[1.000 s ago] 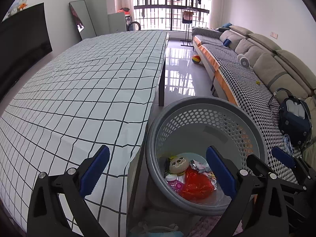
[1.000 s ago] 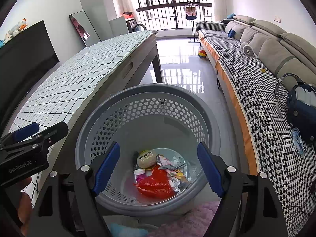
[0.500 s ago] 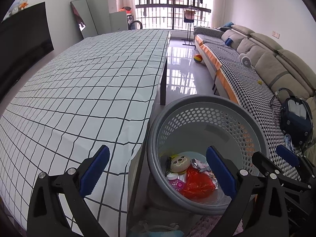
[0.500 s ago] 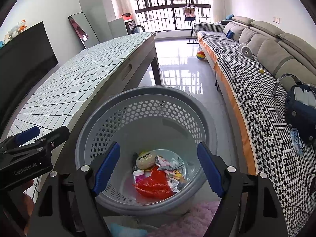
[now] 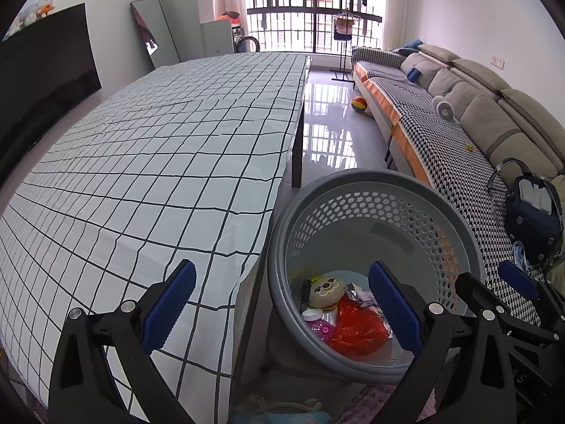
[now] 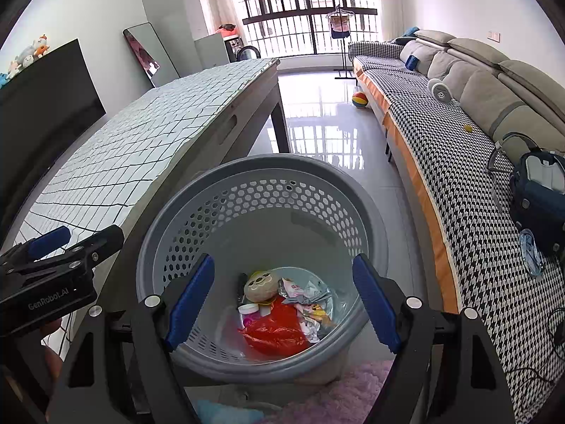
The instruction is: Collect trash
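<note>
A grey perforated basket point(image 6: 261, 173) stands on the floor beside the table; it also shows in the left wrist view point(image 5: 374, 183). Inside lie a red plastic bag point(image 6: 279, 332), a round tan plush face point(image 6: 263, 284), wrappers point(image 6: 307, 300) and a small white cap point(image 6: 249, 308). My right gripper point(image 6: 282, 300) is open and empty, above the basket's mouth. My left gripper point(image 5: 279, 304) is open and empty, straddling the table's near corner and the basket's left rim. The checked tablecloth point(image 5: 159, 148) bears no trash in view.
A long sofa point(image 6: 459, 134) with a houndstooth cover runs along the right, with a dark blue bag point(image 6: 540, 190) on it. A coloured ball point(image 6: 360, 100) lies on the glossy floor. A pink rug point(image 6: 339, 392) is beneath me. A black TV point(image 5: 42, 70) stands at left.
Both grippers have risen and drawn back slightly; the basket sits a little lower in both views. Both stay open and empty.
</note>
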### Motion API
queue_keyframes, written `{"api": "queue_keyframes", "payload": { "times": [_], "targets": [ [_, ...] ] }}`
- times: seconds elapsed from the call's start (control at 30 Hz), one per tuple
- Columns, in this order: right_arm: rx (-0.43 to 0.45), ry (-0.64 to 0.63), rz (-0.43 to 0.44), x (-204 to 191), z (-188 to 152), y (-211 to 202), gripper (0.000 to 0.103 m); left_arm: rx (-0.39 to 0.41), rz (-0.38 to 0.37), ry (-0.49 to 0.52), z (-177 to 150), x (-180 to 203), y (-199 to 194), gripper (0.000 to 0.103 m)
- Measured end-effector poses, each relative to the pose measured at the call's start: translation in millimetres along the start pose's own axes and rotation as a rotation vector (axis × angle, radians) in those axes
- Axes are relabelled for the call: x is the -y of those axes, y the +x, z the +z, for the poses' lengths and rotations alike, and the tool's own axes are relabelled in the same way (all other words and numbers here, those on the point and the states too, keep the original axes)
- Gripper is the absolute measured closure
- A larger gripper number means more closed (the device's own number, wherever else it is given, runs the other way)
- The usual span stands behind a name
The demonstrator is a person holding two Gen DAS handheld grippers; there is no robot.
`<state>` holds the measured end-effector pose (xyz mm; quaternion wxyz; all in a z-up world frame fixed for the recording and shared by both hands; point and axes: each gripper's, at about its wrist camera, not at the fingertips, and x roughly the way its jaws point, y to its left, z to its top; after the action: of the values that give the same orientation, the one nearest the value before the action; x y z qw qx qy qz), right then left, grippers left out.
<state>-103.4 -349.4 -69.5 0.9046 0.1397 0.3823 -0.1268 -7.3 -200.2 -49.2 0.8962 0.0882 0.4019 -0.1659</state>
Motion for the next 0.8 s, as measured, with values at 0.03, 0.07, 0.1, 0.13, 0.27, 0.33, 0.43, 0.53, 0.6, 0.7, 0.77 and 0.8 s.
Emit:
{"api": "queue_keyframes", "payload": {
  "times": [0.03, 0.07, 0.1, 0.13, 0.27, 0.33, 0.43, 0.53, 0.6, 0.7, 0.77, 0.8],
  "targets": [
    [0.000, 0.000, 0.000, 0.0, -0.1, -0.4, 0.026, 0.001, -0.003, 0.000, -0.1, 0.2, -0.2, 0.007],
    [0.001, 0.000, 0.000, 0.0, 0.0, -0.5, 0.026, 0.001, -0.007, 0.001, 0.2, 0.9, -0.6, 0.007],
    [0.001, 0.000, 0.000, -0.1, 0.1, -0.4, 0.026, 0.002, -0.008, 0.002, 0.1, 1.3, -0.7, 0.007],
    [0.001, 0.000, 0.000, -0.3, -0.2, -0.4, 0.026, 0.002, -0.008, 0.002, 0.7, 1.7, -0.6, 0.007],
    [0.001, 0.000, -0.003, -0.4, 0.0, -0.5, 0.026, -0.004, -0.004, 0.003, 1.0, 1.7, 0.6, 0.007],
    [0.001, -0.001, -0.003, -0.7, 0.5, -0.7, 0.026, -0.007, -0.004, 0.003, 0.0, 0.5, 1.2, 0.007],
    [0.002, -0.001, -0.003, -0.4, 0.5, -1.1, 0.026, -0.009, -0.004, 0.003, -0.7, 0.4, 0.7, 0.007],
    [0.003, -0.001, -0.003, -0.8, 0.4, -1.4, 0.026, -0.015, -0.004, 0.002, -0.6, 0.8, 2.5, 0.007],
    [0.004, -0.003, -0.004, -1.1, 0.8, -1.6, 0.026, -0.019, 0.000, 0.004, -1.3, 2.0, 3.2, 0.007],
    [0.003, -0.002, -0.002, -1.6, 1.3, -1.6, 0.026, -0.021, 0.000, 0.005, -1.7, 2.3, 3.6, 0.007],
    [0.005, -0.003, -0.003, -1.7, 1.6, -2.2, 0.026, -0.021, 0.000, 0.005, -1.7, 2.5, 3.8, 0.007],
    [0.006, -0.003, -0.003, -1.8, 1.9, -2.5, 0.026, -0.021, 0.000, 0.005, -1.9, 2.4, 3.9, 0.007]
  ]
}}
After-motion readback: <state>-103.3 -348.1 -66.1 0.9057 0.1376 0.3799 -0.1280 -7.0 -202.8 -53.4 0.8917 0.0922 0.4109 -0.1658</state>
